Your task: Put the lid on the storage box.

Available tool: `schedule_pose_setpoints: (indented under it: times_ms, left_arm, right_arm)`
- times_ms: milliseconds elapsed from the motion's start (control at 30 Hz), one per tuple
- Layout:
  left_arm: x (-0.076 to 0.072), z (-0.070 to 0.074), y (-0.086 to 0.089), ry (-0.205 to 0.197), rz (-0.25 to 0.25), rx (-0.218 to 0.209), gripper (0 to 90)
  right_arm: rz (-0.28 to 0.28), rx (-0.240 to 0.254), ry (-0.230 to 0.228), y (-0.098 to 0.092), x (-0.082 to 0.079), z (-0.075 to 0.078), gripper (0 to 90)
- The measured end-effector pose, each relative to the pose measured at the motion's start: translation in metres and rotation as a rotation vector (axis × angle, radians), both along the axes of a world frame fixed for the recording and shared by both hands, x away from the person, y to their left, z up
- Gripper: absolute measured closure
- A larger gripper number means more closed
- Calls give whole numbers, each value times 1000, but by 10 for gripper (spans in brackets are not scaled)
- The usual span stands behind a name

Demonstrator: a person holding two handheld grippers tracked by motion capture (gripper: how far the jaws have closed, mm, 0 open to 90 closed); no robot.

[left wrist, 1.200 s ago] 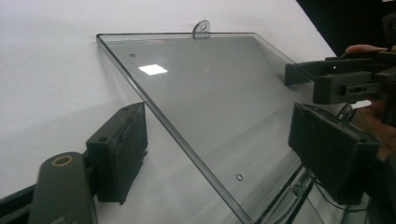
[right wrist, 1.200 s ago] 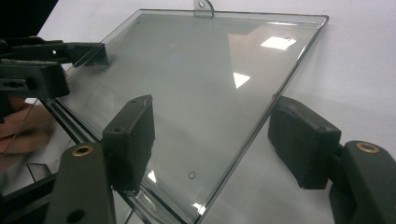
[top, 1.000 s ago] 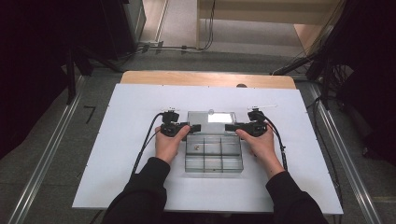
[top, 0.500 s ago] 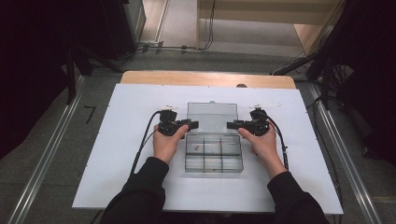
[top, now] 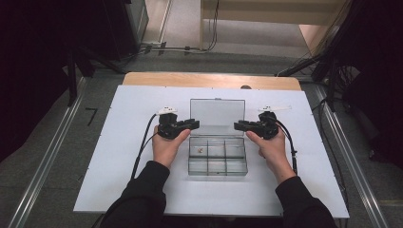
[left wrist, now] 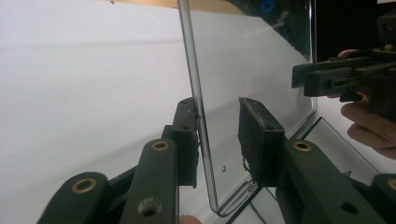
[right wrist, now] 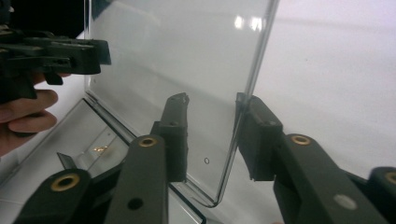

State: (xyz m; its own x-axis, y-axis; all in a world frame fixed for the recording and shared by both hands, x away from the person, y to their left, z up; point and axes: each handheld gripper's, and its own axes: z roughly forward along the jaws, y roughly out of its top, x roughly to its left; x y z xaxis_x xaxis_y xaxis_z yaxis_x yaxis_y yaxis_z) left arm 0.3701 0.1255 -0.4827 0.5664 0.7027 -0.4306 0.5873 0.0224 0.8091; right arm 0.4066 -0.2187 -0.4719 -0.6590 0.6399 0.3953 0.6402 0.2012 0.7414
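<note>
- Standing now upright, the clear lid (top: pixel 217 115) is seen raised from the compartment box (top: pixel 217 158), which sits mid-desk (top: pixel 119 142); a second ago it lay nearly shut.
- The left gripper (top: pixel 191 125) is narrowing, one pad touching the lid's edge, the other apart.
- The right gripper (top: pixel 239 126) is likewise not yet clamped.
- Opening is judged nearly done.

High view overhead facing down-forward, 2 claw views close, all sharing clear lid (top: pixel 217 114)
</note>
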Motion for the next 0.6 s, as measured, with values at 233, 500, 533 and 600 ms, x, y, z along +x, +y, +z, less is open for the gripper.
schedule_pose_setpoints:
  times_ms: [233,500,533,600]
  left_arm:
    - [-3,3,2,-14,-15,-7,742]
    - [2,19,1,-37,-27,-11,597]
    - [3,23,1,-43,-22,-15,594]
    - [7,32,0,-56,-22,-8,568]
  right_arm:
    - [17,-12,-67,-2,-8,3,690]
    - [16,-26,-116,-2,-12,3,691]
    - [16,-27,-121,-1,-12,3,691]
    - [15,-32,-129,-1,-13,3,690]
